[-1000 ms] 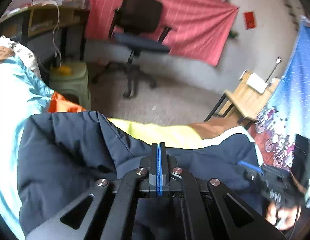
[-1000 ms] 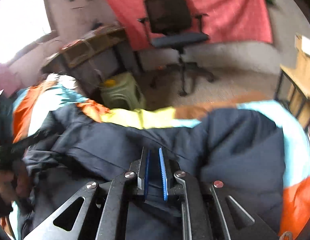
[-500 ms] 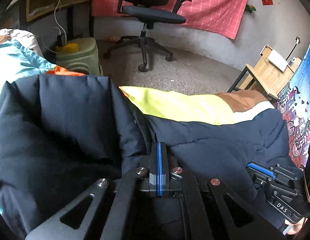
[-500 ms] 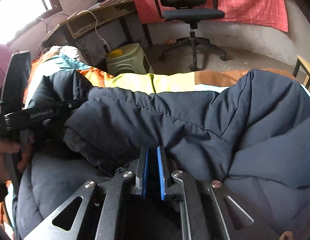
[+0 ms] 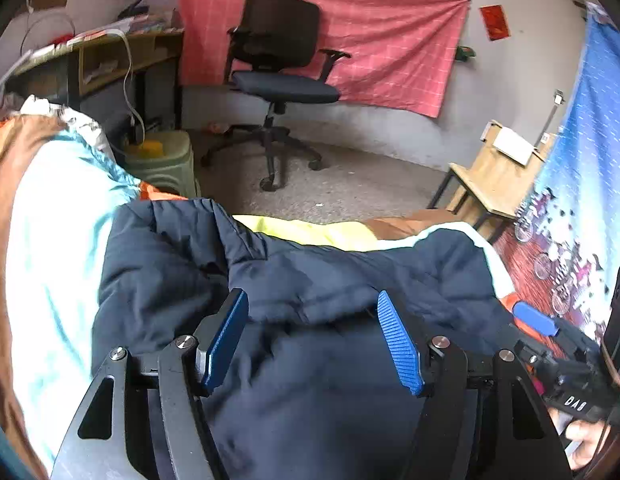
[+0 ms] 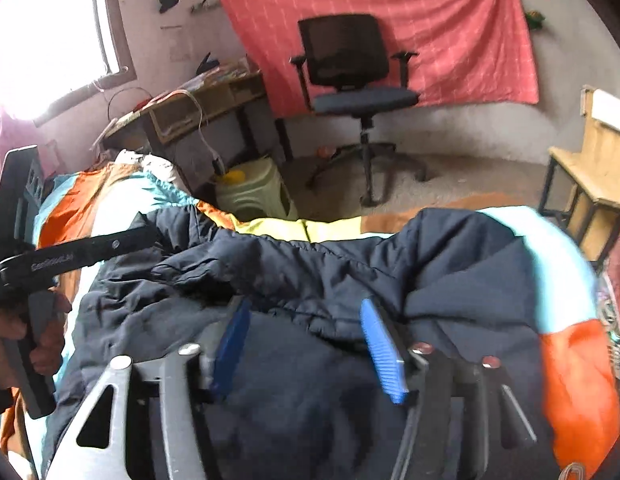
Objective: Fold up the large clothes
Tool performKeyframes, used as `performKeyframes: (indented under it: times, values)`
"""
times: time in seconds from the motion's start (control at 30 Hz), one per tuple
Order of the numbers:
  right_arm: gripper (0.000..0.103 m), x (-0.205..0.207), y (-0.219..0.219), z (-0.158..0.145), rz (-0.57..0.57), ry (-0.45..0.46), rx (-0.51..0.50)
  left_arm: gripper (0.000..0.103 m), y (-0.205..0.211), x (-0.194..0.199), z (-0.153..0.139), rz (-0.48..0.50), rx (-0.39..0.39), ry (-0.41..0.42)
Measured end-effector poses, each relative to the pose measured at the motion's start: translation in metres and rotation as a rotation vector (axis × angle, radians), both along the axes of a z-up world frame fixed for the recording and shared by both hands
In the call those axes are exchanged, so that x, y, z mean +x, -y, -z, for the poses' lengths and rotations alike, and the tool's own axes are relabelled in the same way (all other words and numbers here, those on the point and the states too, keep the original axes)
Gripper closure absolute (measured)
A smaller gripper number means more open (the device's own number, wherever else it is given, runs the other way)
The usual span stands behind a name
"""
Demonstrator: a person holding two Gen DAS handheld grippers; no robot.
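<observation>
A dark navy padded jacket [image 5: 310, 280] lies folded across a bed with a multicoloured cover [image 5: 57, 240]. My left gripper [image 5: 312, 300] hangs just above the jacket, its jaws opening, blue pads wide apart and nothing pinched between them. In the right wrist view the same jacket [image 6: 390, 272] spreads under my right gripper [image 6: 303, 308], whose jaws are also opening above the cloth without pressing on it. The left gripper [image 6: 141, 236] shows at the left edge of that view in a hand [image 6: 45, 344]. The right gripper's body [image 5: 558, 360] shows at the right edge of the left wrist view.
Beyond the bed's far edge stand a black office chair [image 5: 281, 80], a green plastic stool [image 5: 161, 164], a cluttered desk [image 5: 101, 60] and a small wooden table [image 5: 494, 176]. A red cloth [image 5: 370, 36] hangs on the wall. A blue patterned hanging [image 5: 582, 184] is at right.
Both grippers were shut low on the jacket; both have opened, let go of the cloth and pulled back and up. The jacket now lies loose on the bed.
</observation>
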State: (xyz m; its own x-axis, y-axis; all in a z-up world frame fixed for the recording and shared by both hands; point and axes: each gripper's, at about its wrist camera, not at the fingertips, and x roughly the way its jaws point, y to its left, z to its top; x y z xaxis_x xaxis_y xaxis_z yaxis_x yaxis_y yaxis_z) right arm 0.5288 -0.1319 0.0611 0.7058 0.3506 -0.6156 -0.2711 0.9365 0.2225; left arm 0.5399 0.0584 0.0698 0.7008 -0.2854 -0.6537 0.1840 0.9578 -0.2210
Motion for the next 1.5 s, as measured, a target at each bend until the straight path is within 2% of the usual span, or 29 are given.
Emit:
performKeyframes:
  times: [0.13,0.27,0.4,0.5,0.63,0.83,0.97,1.2,1.37,1.5]
  values:
    - [0.024,-0.040,0.007,-0.027,0.051,0.012,0.019,0.013,0.004,-0.050,-0.023,-0.007,0.022,0.053]
    - [0.015,-0.083,0.010,-0.054,0.094,0.030,0.003,0.007,0.007,-0.090,-0.040,0.010,0.021,0.096]
    - [0.009,-0.124,0.010,-0.076,0.125,0.050,-0.015,0.002,0.015,-0.132,-0.052,0.037,0.057,0.138]
    - [0.002,-0.152,0.010,-0.087,0.137,0.061,-0.007,0.002,0.016,-0.160,-0.054,0.036,0.076,0.166]
    - [0.001,-0.183,0.012,-0.090,0.143,0.067,-0.005,0.002,0.015,-0.195,-0.046,0.035,0.086,0.172]
    - [0.000,-0.231,0.018,-0.069,0.158,0.099,-0.029,0.002,0.019,-0.250,-0.024,0.029,0.119,0.202]
    - [0.000,-0.265,0.022,-0.053,0.183,0.102,-0.043,0.002,0.032,-0.284,-0.012,0.059,0.123,0.206]
    - [0.000,-0.321,0.029,-0.045,0.244,0.126,-0.046,0.002,0.048,-0.325,0.000,0.108,0.104,0.223]
    - [0.000,-0.356,0.035,-0.047,0.306,0.146,-0.041,0.002,0.059,-0.348,0.004,0.126,0.125,0.211]
    - [0.000,-0.379,0.031,-0.052,0.298,0.174,-0.069,0.002,0.063,-0.365,0.005,0.114,0.143,0.213]
